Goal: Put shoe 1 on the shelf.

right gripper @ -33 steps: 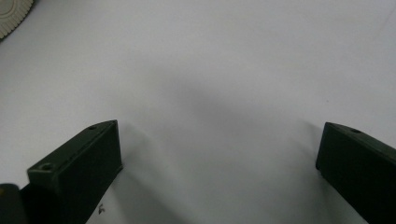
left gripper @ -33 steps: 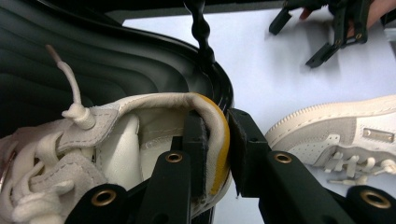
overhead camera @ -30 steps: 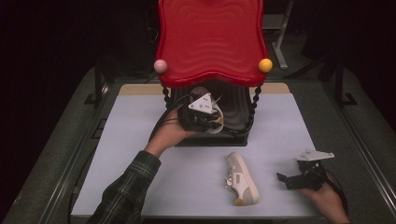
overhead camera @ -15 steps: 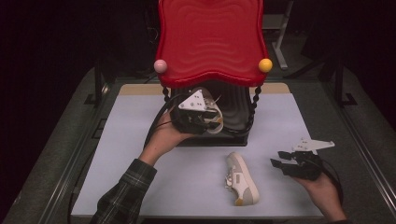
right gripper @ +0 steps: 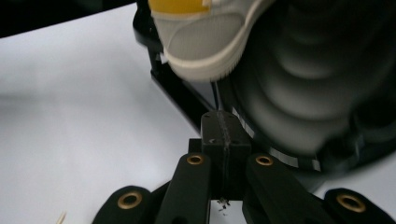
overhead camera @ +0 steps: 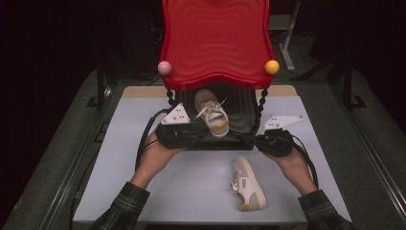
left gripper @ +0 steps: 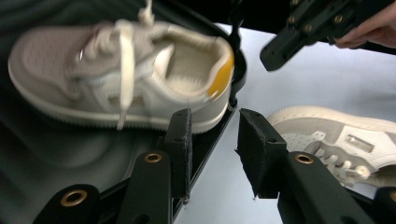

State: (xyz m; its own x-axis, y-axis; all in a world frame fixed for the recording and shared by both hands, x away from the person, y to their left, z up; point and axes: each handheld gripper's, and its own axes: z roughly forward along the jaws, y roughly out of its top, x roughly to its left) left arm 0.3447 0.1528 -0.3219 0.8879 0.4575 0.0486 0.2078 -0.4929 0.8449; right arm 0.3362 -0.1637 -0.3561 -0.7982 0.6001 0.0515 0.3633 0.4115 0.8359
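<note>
A grey-and-white sneaker with a yellow heel tab (overhead camera: 213,115) (left gripper: 121,79) (right gripper: 205,42) lies on the black lower shelf (overhead camera: 242,110) (left gripper: 46,154) (right gripper: 303,93) of a rack with a red top (overhead camera: 215,43). Its twin (overhead camera: 249,184) (left gripper: 336,140) lies on the white table in front. My left gripper (overhead camera: 196,136) (left gripper: 212,119) stands open at the shelf's front left, just below the sneaker and not touching it. My right gripper (overhead camera: 261,140) (right gripper: 223,121) is shut at the shelf's front right edge, with nothing visible between its pads.
The red top overhangs the shelf and carries a pink ball (overhead camera: 164,67) and a yellow ball (overhead camera: 272,66) at its front corners. Twisted black posts (overhead camera: 261,103) stand at the shelf's sides. Dark floor surrounds the white table (overhead camera: 119,158).
The left hand has drawn back from the shelf, and the sneaker now lies there uncovered. The right gripper has travelled from the table's front right up to the shelf's front right corner.
</note>
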